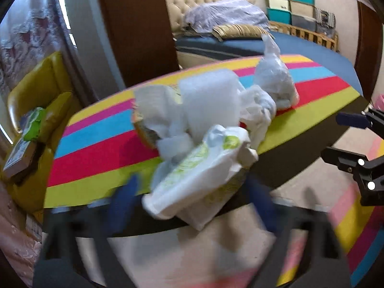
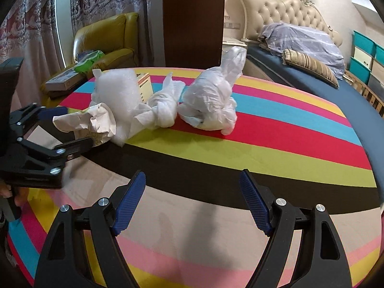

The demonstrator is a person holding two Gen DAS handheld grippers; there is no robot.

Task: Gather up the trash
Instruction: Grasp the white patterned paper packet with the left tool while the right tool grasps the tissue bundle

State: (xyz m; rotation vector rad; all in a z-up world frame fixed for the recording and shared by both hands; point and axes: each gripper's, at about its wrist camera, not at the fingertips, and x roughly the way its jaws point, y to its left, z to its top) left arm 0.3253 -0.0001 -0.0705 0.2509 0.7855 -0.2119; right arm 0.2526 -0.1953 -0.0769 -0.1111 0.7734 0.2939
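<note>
Both grippers (image 1: 192, 199) (image 2: 192, 201) agape, wrapper (image 1: 192, 175) between

Blurred by motion in the left wrist view: left gripper (image 1: 192, 192) and its blue pads (image 1: 122, 201), so gap and contact with the crumpled wrapper (image 1: 192, 175) not readable. Printing on that wrapper smeared to green blotches, illegible. Behind it at 12 o'clock, orange-edged carton (image 1: 144, 129) mostly hidden by foam wrap (image 1: 208, 100); in the right wrist view only its top corner (image 2: 144, 84) visible, text too small to read. Cut off at the 3 o'clock edge of the left view: right gripper (image 1: 360, 144), body out of frame. Contents of knotted plastic bag (image 2: 211, 105) veiled by cloudy film. Box on the sofa (image 2: 64, 81) too small to identify.
</note>
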